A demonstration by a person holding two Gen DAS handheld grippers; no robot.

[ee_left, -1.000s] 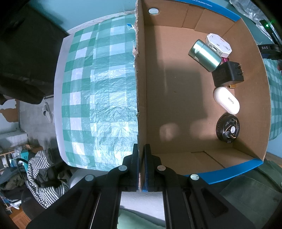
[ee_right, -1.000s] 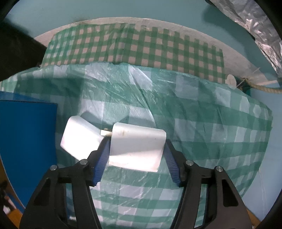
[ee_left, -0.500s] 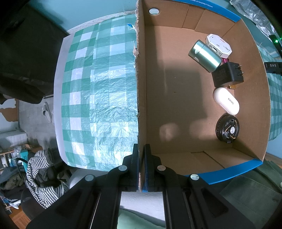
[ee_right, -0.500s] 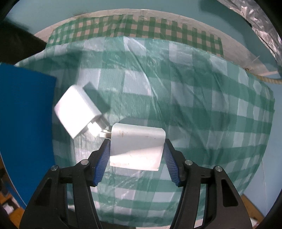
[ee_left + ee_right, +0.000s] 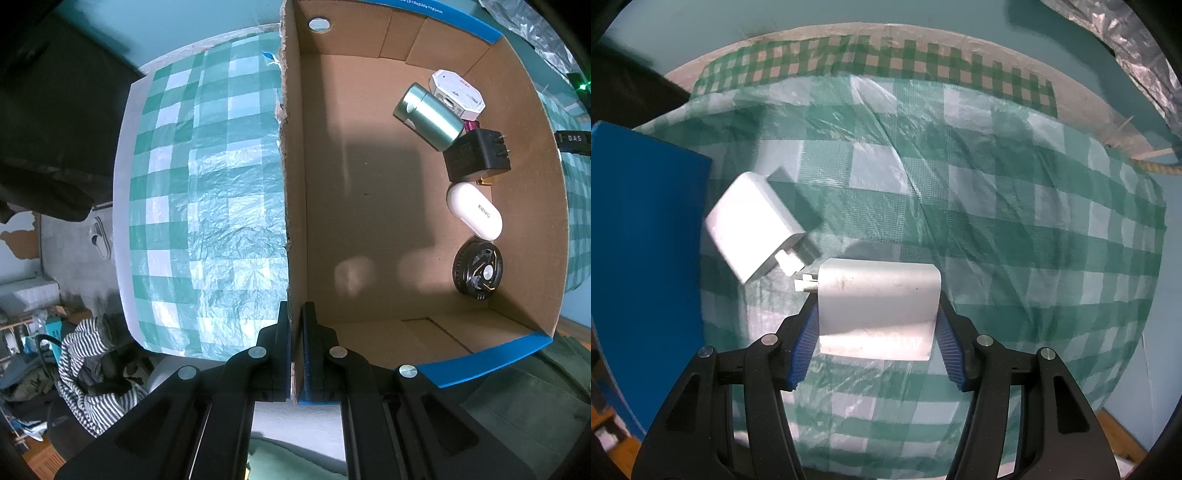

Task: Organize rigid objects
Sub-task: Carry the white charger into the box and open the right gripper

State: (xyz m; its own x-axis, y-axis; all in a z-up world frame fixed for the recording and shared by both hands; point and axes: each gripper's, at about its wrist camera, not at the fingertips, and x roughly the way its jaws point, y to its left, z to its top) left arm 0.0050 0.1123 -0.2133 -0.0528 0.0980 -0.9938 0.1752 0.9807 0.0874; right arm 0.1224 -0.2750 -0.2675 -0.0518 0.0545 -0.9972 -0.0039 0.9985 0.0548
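Note:
In the right wrist view my right gripper (image 5: pixel 877 314) is shut on a white power adapter (image 5: pixel 879 295), its blue pads pressing both sides and the prongs pointing left. It hangs above the green checked tablecloth (image 5: pixel 997 221). A second white adapter (image 5: pixel 753 225) lies on the cloth to the upper left, beside the blue outer side of the box (image 5: pixel 642 240). In the left wrist view my left gripper (image 5: pixel 295 310) is shut on the left wall of the open cardboard box (image 5: pixel 293 184).
Along the box's right side lie a white octagonal case (image 5: pixel 458 92), a teal cylinder (image 5: pixel 430 116), a black adapter (image 5: pixel 474 155), a white oval case (image 5: pixel 474 214) and a black round disc (image 5: pixel 478 271). Striped clothing (image 5: pixel 92 369) lies below the table edge.
My right gripper has carried the white adapter away from the second adapter, which now sits further to the upper left in its view. The left gripper and the box have not moved.

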